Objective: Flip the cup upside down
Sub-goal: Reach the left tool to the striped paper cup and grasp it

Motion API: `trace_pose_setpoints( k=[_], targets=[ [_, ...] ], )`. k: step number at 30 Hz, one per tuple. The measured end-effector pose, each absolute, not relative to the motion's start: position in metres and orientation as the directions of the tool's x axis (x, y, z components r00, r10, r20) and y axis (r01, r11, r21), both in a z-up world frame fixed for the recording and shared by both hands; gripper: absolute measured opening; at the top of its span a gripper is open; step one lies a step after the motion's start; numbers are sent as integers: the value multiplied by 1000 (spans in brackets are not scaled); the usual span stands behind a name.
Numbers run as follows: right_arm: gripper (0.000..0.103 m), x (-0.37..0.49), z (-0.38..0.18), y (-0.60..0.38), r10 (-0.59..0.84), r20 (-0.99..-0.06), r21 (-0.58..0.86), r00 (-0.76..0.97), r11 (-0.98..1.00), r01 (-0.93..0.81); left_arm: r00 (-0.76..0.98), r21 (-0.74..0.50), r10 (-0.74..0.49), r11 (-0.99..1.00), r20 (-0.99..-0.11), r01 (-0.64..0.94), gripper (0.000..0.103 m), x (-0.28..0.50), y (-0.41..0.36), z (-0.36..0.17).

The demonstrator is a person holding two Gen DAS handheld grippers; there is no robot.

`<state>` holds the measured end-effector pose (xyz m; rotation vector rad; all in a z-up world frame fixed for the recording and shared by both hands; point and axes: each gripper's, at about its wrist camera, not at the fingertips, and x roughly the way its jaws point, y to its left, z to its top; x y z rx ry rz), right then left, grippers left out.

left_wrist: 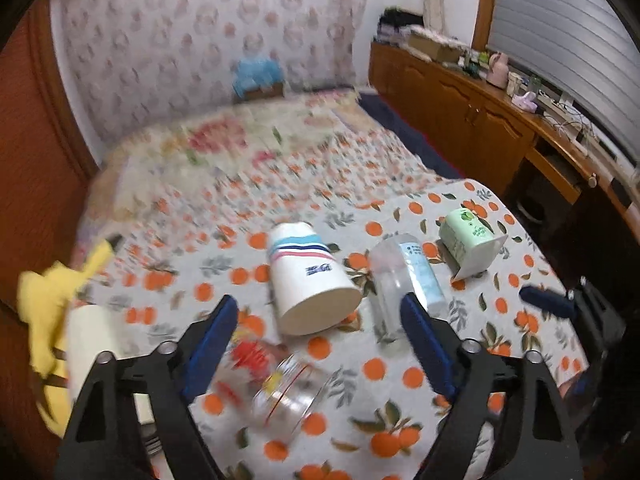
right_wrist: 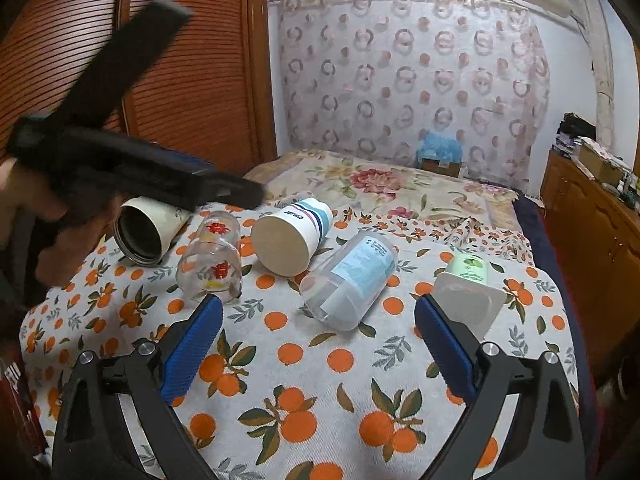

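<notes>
— Lying on its side on the orange-print cloth (right_wrist: 320, 364), the striped paper cup (right_wrist: 294, 236) has its wide mouth turned toward me, with the printed glass (right_wrist: 212, 268) just to its left and the clear labelled container (right_wrist: 348, 280) just to its right.

— And your grippers?

— My right hand-held gripper (right_wrist: 320, 344) is spread wide with nothing between the pads, bare cloth ahead of it. My left hand-held gripper (left_wrist: 318, 334) is also wide apart and empty, above the glass (left_wrist: 286, 392), with the cup (left_wrist: 310, 276) just beyond.

— Any readable writing?

— A small dark blue mark on the cup, too blurred to read. The container's pale blue label is illegible too.

— Edges?

— The cloth ends close past the green-and-white pack (right_wrist: 468, 292) on the right. The left view is motion-smeared; the yellow thing (left_wrist: 52, 300) there I can't identify.
</notes>
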<state>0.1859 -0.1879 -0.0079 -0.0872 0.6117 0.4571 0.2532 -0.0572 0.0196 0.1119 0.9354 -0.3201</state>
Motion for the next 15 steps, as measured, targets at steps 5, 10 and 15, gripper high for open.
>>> trace_pose_setpoints(
  k=[5,10,15],
  targets=[
    [98,196,-12,-184,398,-579,67,712,893,-445,485,-34,-183,953,-855,300,70,291,-67,2],
    [98,201,-13,-179,411,-577,74,706,887,-456,418,18,-99,964,-903,266,63,324,-71,-18],
    [98,197,-13,-173,429,-575,87,697,879,-469,343,20,-66,970,-937,243,63,347,-70,-31]
  ],
)
